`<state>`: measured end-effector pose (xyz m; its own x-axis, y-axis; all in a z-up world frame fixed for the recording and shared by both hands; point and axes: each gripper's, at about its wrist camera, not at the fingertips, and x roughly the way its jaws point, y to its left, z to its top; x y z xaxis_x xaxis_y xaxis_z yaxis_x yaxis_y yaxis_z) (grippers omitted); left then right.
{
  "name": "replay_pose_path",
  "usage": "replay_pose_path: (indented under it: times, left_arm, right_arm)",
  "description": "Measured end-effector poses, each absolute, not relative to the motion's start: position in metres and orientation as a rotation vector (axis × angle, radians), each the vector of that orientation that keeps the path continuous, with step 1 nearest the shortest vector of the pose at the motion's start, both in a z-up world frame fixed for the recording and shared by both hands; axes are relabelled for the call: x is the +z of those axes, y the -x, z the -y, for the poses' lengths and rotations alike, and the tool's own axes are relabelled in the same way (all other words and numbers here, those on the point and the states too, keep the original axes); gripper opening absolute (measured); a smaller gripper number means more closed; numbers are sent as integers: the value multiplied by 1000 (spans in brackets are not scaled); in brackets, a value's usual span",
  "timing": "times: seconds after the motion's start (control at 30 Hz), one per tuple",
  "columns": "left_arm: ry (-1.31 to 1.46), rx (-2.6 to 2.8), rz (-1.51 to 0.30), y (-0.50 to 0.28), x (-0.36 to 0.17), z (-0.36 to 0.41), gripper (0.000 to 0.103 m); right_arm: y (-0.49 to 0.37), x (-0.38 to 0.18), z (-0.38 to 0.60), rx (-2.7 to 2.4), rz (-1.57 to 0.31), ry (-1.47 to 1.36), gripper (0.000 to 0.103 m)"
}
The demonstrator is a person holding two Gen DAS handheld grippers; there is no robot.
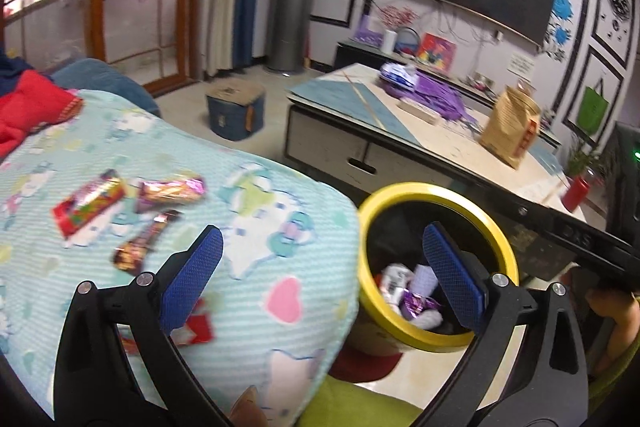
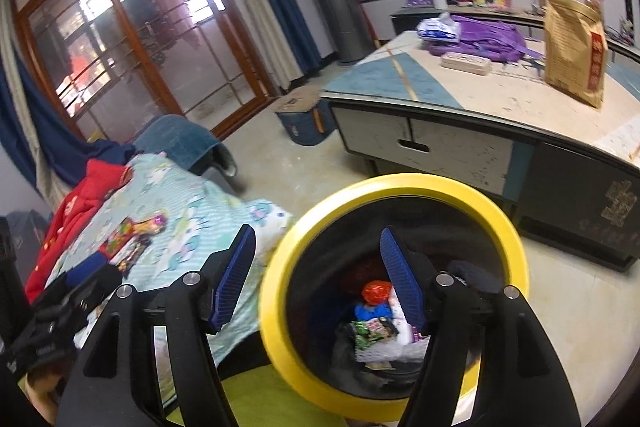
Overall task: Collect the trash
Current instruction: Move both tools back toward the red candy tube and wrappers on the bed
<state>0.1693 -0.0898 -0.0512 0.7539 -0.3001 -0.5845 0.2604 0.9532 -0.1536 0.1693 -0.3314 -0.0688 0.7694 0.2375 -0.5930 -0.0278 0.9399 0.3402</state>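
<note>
Reaching from the bin (image 1: 436,341), both empty grippers, left (image 1: 326,273) wide, right (image 2: 318,277) half-open, could nudge wrappers (image 1: 170,191) off the blanket (image 1: 256,227).

The left gripper (image 1: 322,269) occupies the lower centre of its frame, pitched downward, with both blue pads (image 1: 192,277) spread wide and nothing between them. The right gripper (image 2: 318,277) sits in the lower centre of its frame, also pitched downward, its jaws parted and empty. Part of a hand (image 1: 612,323) is visible at the lower right edge of the left wrist frame.
</note>
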Motion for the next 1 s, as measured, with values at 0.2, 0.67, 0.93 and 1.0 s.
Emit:
replay_pose_path:
  times: [0.2, 0.67, 0.93, 1.0]
  left_arm:
    - [78, -226, -609, -167, -43, 60, 92]
    - [166, -111, -607, -170, -36, -5, 92]
    - [200, -51, -615, -172, -37, -39, 92]
    - [206, -39, -624, -173, -38, -47, 92]
  right_arm:
    - [-164, -58, 303, 216, -665, -290, 63]
    - [-154, -48, 239, 354, -673, -196, 63]
    - [-150, -48, 202, 423, -680, -139, 63]
    - [-149, -50, 194, 440, -687, -128, 63]
